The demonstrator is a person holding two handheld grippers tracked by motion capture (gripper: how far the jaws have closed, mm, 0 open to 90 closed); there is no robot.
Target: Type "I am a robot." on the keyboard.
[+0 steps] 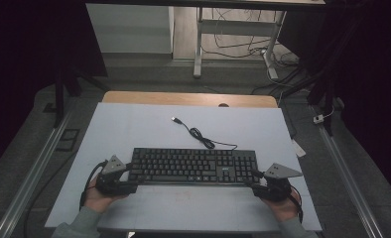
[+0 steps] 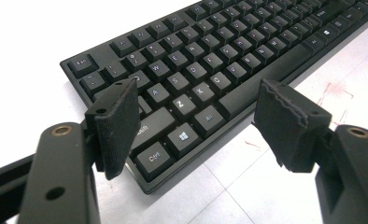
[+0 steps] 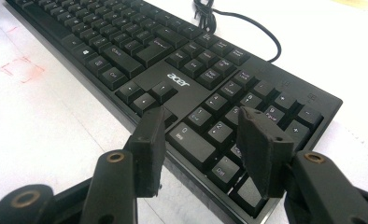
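A black full-size keyboard (image 1: 193, 166) lies across the white table top (image 1: 134, 124), keys up. Its black cable (image 1: 199, 134) coils behind it and ends in a loose USB plug (image 1: 175, 119). My left gripper (image 1: 133, 181) is at the keyboard's front left corner. In the left gripper view, the left gripper (image 2: 196, 93) is open, its jaws wide apart above the Ctrl and Alt keys of the keyboard (image 2: 196, 51). My right gripper (image 1: 256, 184) is at the front right corner. The right gripper (image 3: 203, 115) is open over the number pad of the keyboard (image 3: 173, 77), holding nothing.
A wooden desk edge (image 1: 188, 98) shows behind the white top. Beyond it stand a white table frame (image 1: 198, 49) and loose cables on the floor (image 1: 243, 47). Faint red marks (image 3: 21, 70) sit on the white surface in front of the keyboard.
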